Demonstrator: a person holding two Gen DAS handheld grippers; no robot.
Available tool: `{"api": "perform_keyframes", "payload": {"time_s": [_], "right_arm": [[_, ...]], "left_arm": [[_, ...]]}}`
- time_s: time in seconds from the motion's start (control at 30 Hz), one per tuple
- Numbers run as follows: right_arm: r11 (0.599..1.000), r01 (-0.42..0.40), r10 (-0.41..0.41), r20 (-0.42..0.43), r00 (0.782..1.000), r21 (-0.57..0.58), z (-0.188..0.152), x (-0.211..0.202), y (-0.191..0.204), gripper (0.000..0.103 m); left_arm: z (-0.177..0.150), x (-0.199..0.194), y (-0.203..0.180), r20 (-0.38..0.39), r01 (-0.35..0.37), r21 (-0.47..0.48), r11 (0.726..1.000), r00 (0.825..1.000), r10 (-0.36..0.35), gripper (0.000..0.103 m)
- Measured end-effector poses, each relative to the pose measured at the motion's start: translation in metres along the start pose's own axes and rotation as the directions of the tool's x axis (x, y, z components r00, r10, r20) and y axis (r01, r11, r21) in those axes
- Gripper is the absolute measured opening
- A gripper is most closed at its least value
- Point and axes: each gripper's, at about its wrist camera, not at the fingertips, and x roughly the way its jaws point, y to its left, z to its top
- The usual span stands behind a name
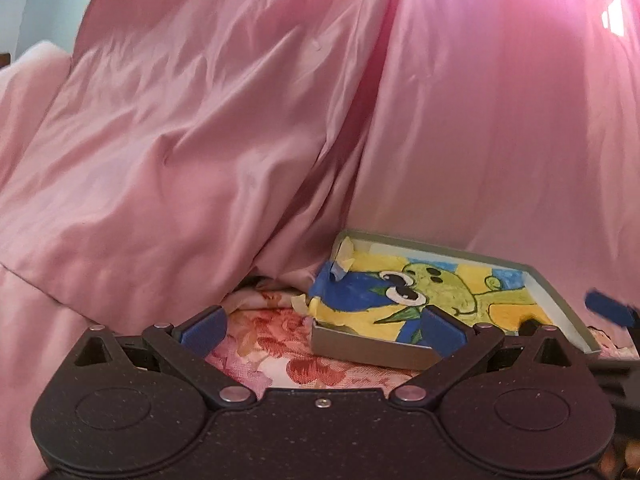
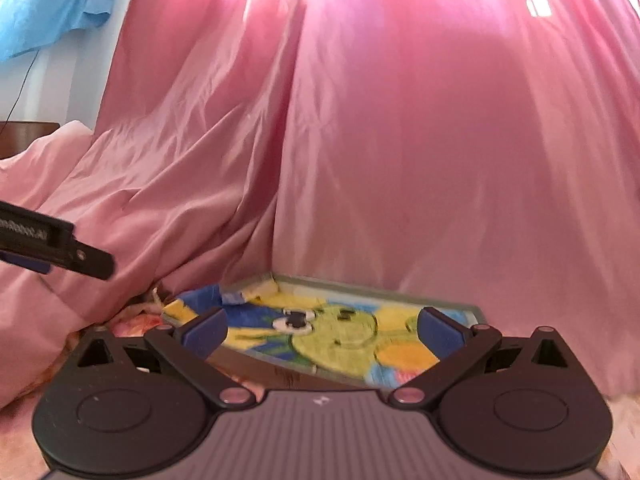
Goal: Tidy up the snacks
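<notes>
Your left gripper [image 1: 322, 330] hangs with blue pads spread wide and empty above the floral-print bedsheet [image 1: 280, 354]. Your right gripper [image 2: 320, 332], likewise agape, hovers over the shallow grey cardboard tray lined with a crayon cartoon drawing [image 2: 476, 310], which sits against draped pink satin fabric [image 2: 400, 140].

Your left gripper [image 1: 322, 330]: black speckled housing, two round discs, silver pivot pins, centre screw, blue finger pads [image 1: 204, 328]. Your right gripper [image 2: 320, 332]: same black linkage, ribbed grey centre plate, pinkish pins, blue pads [image 2: 438, 336].
</notes>
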Motion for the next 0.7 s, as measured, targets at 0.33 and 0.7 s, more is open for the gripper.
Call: {"api": "perform_keyframes", "payload": {"time_s": [0.33, 0.7], "right_arm": [[0.999, -0.02, 0.019, -0.032, 0.999, -0.035, 0.039, 0.018, -0.005, 0.103], [0.978, 0.171, -0.188, -0.156, 0.97, -0.118, 0.058, -0.03, -0.013, 0.103]], "left_arm": [[0.039, -0.011, 0.002, -0.144, 0.188, 0.26, 0.947, 0.977, -0.154, 0.102], [-0.017, 0.038, -0.015, -0.08, 0.484, 0.121, 0.867, 0.875, -0.478, 0.102]]}}
